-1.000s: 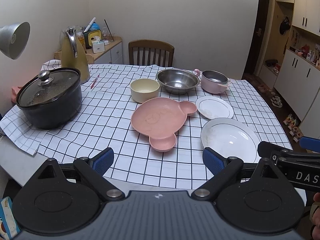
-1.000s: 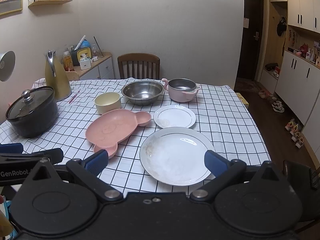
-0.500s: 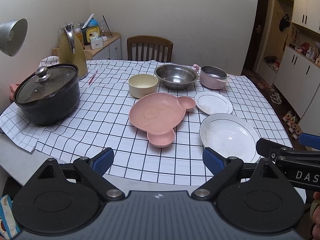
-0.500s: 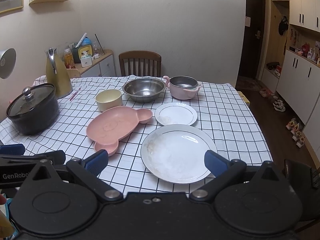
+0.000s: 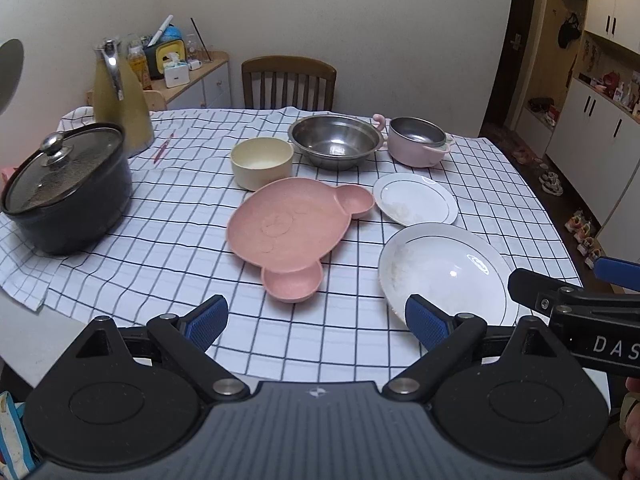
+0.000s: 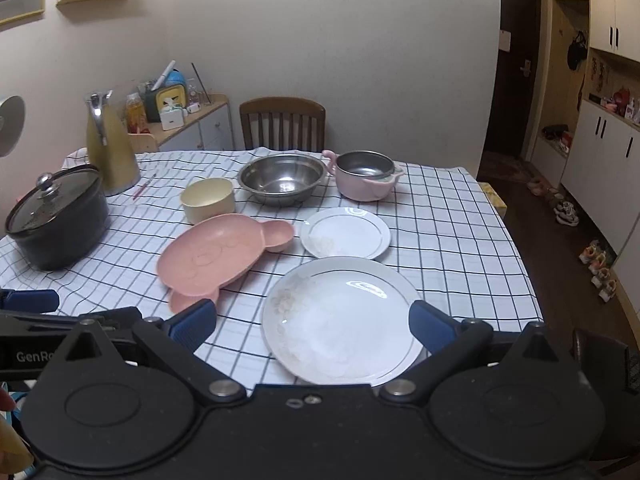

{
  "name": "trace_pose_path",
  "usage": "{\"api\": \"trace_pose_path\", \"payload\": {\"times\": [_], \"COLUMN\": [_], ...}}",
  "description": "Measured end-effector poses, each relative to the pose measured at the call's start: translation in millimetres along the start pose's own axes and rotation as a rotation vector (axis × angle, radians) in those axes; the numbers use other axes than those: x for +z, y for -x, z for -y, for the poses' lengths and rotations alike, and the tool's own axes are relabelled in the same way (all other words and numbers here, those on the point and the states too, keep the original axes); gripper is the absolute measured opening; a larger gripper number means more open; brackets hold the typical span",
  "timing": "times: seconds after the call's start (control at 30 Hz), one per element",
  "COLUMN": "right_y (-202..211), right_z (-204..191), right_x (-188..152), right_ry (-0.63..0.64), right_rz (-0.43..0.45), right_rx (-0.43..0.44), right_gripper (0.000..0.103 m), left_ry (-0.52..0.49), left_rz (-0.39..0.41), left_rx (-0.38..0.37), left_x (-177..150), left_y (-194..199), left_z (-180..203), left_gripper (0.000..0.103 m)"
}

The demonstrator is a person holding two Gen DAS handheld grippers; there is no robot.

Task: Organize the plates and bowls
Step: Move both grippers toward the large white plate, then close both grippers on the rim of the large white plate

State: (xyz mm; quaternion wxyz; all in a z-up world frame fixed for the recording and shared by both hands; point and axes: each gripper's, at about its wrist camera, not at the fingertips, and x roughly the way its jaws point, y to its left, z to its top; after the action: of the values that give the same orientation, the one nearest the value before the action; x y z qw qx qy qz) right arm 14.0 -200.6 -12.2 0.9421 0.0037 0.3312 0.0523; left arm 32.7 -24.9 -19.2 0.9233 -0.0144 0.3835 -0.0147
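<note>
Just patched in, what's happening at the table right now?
Nothing is held yet. The left gripper and right gripper are both open, hovering at the near table edge. The right one faces the large white plate. The small white plate, pink bear-shaped plate, cream bowl, steel bowl and pink pot sit separately, unstacked.

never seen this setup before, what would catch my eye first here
The pink bear-shaped plate at the middle of the checked tablecloth stands out first, with a large white plate to its right at the near edge. A black lidded pot sits far left, and both open tongs frame the bottom of each view.
</note>
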Motion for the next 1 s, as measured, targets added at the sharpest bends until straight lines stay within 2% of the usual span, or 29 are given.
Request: {"api": "trace_pose_path", "payload": {"times": [0.2,0.37,0.5,0.63,1.0], "right_y": [-32,-72,-117,-154,-210], "right_z": [32,62,84,100,130], "right_x": [10,14,15,13,15], "right_ry": [-0.015,0.052,0.114,0.15,0.157], "right_rz": [-0.068,-0.12,-0.209,-0.281,-0.417], "right_rx": [0.015,0.02,0.009,0.004,0.037], "right_gripper": [0.103,0.103,0.102,0.099,0.089], "left_ry": [-0.019,0.004,-0.011,0.015,0.072], "left_rz": [-0.024,-0.099,-0.149,-0.223,-0.329], "left_rx": [0.0,0.014,0.036,0.041,0.009], "left_x": [15,25,29,30,34], "left_y": [-38,-82,-119,-150,-195], "left_z": [27,37,48,52,58], "left_gripper": [0.096,0.096,0.096,0.095,0.095]}}
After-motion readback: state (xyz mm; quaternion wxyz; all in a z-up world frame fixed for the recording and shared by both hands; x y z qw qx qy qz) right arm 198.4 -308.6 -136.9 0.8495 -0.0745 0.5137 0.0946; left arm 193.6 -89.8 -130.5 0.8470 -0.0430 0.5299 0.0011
